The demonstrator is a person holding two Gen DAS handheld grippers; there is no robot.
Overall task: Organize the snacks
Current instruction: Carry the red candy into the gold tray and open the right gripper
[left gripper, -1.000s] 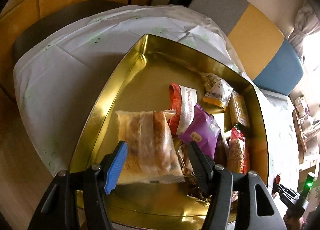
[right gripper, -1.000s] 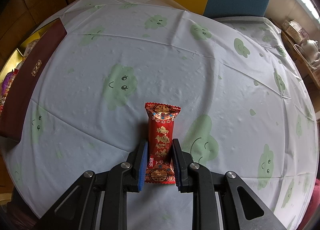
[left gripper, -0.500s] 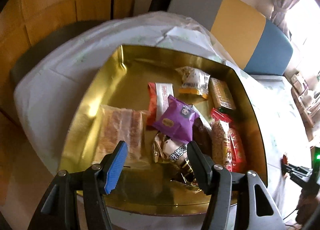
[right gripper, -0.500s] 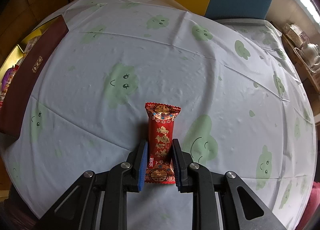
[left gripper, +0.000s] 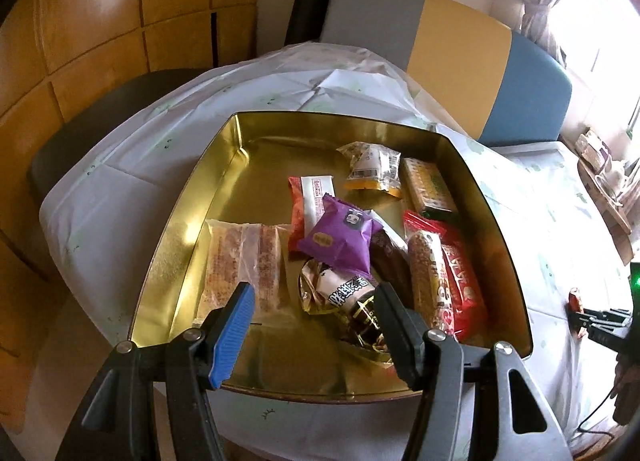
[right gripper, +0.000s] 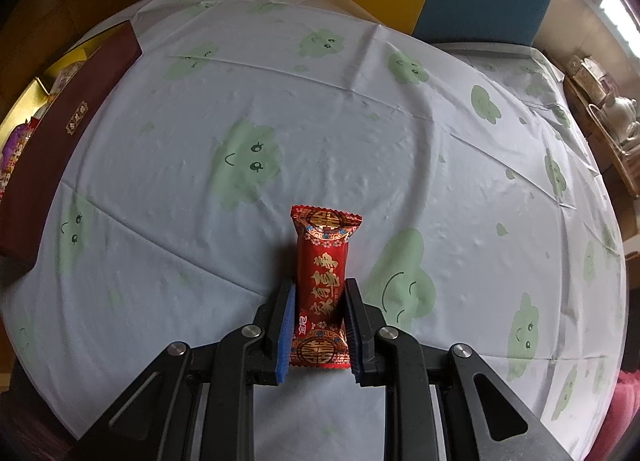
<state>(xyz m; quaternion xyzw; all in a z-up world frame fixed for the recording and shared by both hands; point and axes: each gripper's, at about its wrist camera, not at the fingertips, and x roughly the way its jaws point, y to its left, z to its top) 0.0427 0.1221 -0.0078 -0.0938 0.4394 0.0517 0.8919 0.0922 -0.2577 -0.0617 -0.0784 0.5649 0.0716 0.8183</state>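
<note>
Cloud-printed tablecloth (right gripper: 280,109) carries one loose snack; gold tin (left gripper: 192,205) beside it is crowded.

Nearest, right gripper (right gripper: 320,321) is clenched on the red candy bar (right gripper: 322,277), pinching only its lower half, so the slick wrapper may pivot or slip in transit. Left gripper (left gripper: 316,325) hangs released, holding nothing, over the tin's near edge. Beyond, the purple packet (left gripper: 340,237) rides atop others; another drop there risks a spill.
</note>
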